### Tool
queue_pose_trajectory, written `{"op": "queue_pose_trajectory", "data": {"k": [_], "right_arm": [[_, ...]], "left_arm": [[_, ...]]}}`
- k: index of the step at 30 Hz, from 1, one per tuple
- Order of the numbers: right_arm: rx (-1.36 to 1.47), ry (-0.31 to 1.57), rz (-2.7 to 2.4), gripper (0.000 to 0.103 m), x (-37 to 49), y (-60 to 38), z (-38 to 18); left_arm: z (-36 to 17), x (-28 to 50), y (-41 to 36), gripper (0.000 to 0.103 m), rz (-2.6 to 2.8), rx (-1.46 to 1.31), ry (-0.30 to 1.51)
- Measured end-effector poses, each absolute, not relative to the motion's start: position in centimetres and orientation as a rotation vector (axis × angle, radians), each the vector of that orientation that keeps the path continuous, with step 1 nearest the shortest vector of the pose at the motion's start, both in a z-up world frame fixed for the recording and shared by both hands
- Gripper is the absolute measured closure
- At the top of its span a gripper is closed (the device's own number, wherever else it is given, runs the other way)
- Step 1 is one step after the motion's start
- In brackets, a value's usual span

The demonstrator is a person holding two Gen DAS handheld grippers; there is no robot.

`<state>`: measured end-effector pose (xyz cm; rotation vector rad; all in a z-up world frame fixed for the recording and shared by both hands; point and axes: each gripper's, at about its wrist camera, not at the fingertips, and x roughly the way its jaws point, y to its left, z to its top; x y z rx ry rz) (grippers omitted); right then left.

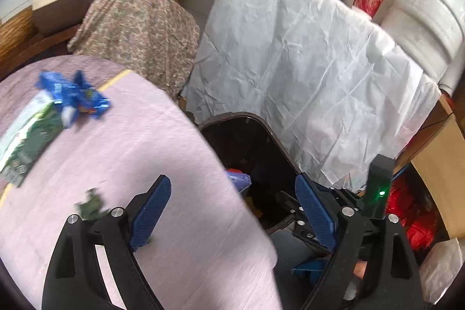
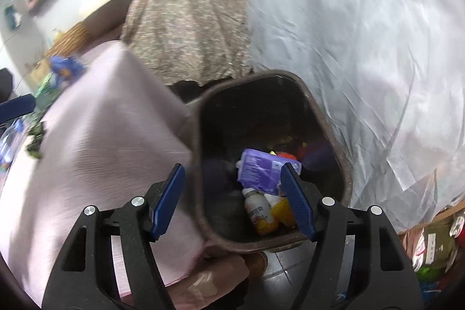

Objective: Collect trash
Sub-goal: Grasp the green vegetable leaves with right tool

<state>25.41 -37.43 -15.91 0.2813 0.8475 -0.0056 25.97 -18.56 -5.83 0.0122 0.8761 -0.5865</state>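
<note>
My left claw (image 1: 232, 211) is spread wide with nothing between its blue-padded fingers (image 1: 151, 211), hanging over the near edge of the worktop covered in pale pink cloth (image 1: 162, 153). One finger sits above the cloth and the other out past the edge, above the dark brown plastic trash bin (image 1: 270, 135) that stands on the floor just beside the worktop.

On the cloth, toward the far left corner, a crumpled blue snack wrapper (image 1: 74, 95) lies touching a flat green and white packet (image 1: 29, 132) that runs along the left edge. A small scrap of dark green wrapper (image 1: 91, 204) lies closer to me, just beside my left finger; it is blurred.

My right claw (image 2: 234, 199) is also released and empty, held above the near rim of the bin. Inside the bin I see a purple printed pouch (image 2: 258, 170) on top, a small white bottle with an orange label (image 2: 257, 212) beneath it, and a yellow piece (image 2: 283, 209) touching the bottle. Red and yellow bits lie deeper in, too dark to name.

Behind the bin hangs a creased white sheet (image 1: 305, 63), and to its left stands something draped in floral patterned fabric (image 1: 136, 28).
</note>
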Motion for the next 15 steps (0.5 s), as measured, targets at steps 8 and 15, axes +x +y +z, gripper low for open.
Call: {"op": "queue_pose_trajectory", "data": {"k": [8, 15], "right_arm": [[0.152, 0.773, 0.209, 0.034, 23.6, -29.2, -9.6], [-0.034, 0.777, 0.497, 0.024, 24.4, -20.0, -6.9]], "left_arm": [[-3.7, 23.3, -11.1, 0.011, -0.519, 0.025, 0.823], [-2.6, 21.4, -4.1, 0.008, -0.433, 0.008, 0.773]]}}
